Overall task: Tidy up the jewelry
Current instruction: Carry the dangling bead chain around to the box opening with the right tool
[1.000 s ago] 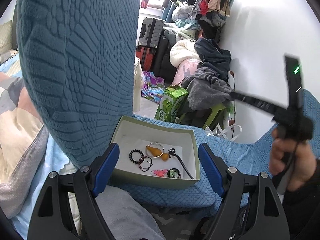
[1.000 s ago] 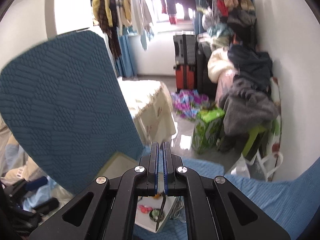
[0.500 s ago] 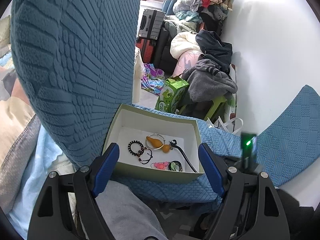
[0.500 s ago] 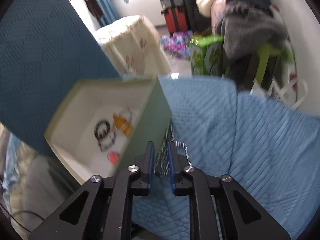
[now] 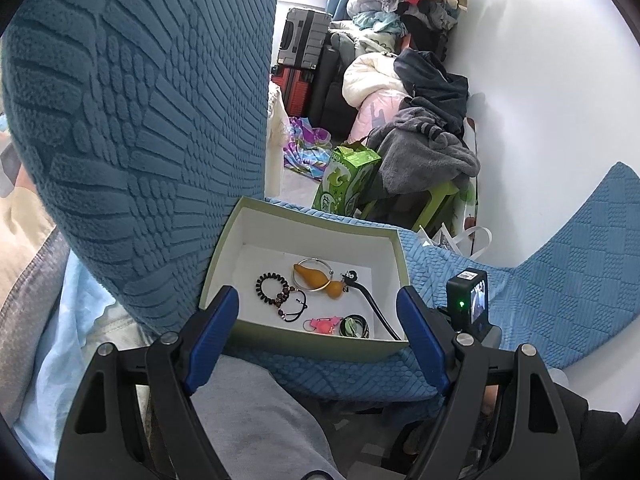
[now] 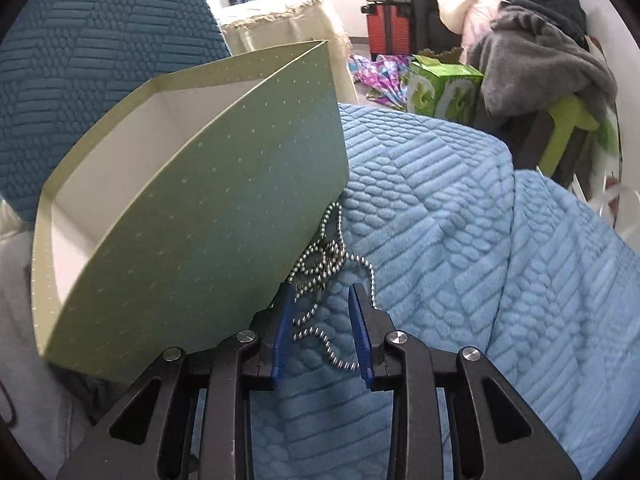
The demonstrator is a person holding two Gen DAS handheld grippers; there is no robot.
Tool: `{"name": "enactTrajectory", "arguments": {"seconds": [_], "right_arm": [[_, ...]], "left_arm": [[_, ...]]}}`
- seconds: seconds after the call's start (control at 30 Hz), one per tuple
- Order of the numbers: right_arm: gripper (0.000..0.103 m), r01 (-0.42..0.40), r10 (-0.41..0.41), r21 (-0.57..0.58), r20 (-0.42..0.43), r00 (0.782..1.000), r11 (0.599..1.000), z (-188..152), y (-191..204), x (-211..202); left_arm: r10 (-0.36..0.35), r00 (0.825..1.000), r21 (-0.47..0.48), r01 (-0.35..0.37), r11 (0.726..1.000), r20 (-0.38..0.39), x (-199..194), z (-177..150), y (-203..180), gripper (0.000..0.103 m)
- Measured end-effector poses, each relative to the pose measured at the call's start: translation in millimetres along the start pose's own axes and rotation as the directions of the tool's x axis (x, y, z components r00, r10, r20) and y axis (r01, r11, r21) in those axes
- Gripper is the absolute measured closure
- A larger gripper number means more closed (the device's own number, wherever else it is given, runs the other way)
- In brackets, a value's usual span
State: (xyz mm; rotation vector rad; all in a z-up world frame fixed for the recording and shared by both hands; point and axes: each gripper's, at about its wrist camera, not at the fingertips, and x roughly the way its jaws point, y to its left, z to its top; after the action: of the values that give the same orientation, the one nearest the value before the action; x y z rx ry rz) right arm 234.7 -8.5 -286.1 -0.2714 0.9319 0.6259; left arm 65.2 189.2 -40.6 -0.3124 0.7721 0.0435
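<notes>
At the bottom of the right wrist view, the right tool [image 6: 319,322] is seen with its jaws narrow and opening, and the silver ball chain [image 6: 326,268] is left heaped on the blue cover [image 6: 460,260] between and just beyond the tips, pressed by neither, right against the outer wall of the green box [image 6: 208,216]. Low in the left wrist view, the left tool [image 5: 316,334] is held wide and empty just short of the box [image 5: 308,340]. Farther in, a beaded bracelet [image 5: 272,287], an orange gourd pendant [image 5: 318,280] and a pink clip [image 5: 322,325] are already gathered inside, so the chain is judged the piece still to be boxed.
</notes>
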Motion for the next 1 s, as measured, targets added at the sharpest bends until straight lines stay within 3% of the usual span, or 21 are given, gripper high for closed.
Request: {"name": "enactTrajectory", "arguments": {"seconds": [0.37, 0.47, 0.5, 0.6, 0.73, 1.0], "right_arm": [[0.077, 0.011, -0.010, -0.108, 0.005, 1.000, 0.994, 7, 2, 14], [0.083, 0.046, -0.045, -0.160, 0.011, 0.999, 0.986, 5, 9, 15], [0.093, 0.036, -0.035, -0.155, 0.010, 0.999, 0.987, 5, 10, 16], [0.096, 0.092, -0.086, -0.186, 0.039, 0.995, 0.978, -2, 20, 14], [0.099, 0.103, -0.101, -0.123, 0.022, 0.995, 0.987, -1, 14, 10], [0.102, 0.113, -0.114, 0.016, 0.087, 0.990, 0.993, 19, 6, -36]], "left_arm": [[0.017, 1.000, -0.019, -0.018, 1.000, -0.006, 7, 1, -1, 0.022], [0.021, 1.000, -0.016, -0.021, 1.000, -0.013, 11, 2, -3, 0.022], [0.020, 1.000, -0.015, -0.020, 1.000, -0.014, 12, 2, -4, 0.022], [0.014, 1.000, -0.011, -0.015, 1.000, -0.015, 13, 3, -7, 0.022], [0.005, 1.000, -0.016, -0.005, 1.000, -0.015, 15, 2, -4, 0.022], [-0.010, 1.000, -0.031, 0.010, 0.999, -0.004, 10, 2, 1, 0.022]]}}
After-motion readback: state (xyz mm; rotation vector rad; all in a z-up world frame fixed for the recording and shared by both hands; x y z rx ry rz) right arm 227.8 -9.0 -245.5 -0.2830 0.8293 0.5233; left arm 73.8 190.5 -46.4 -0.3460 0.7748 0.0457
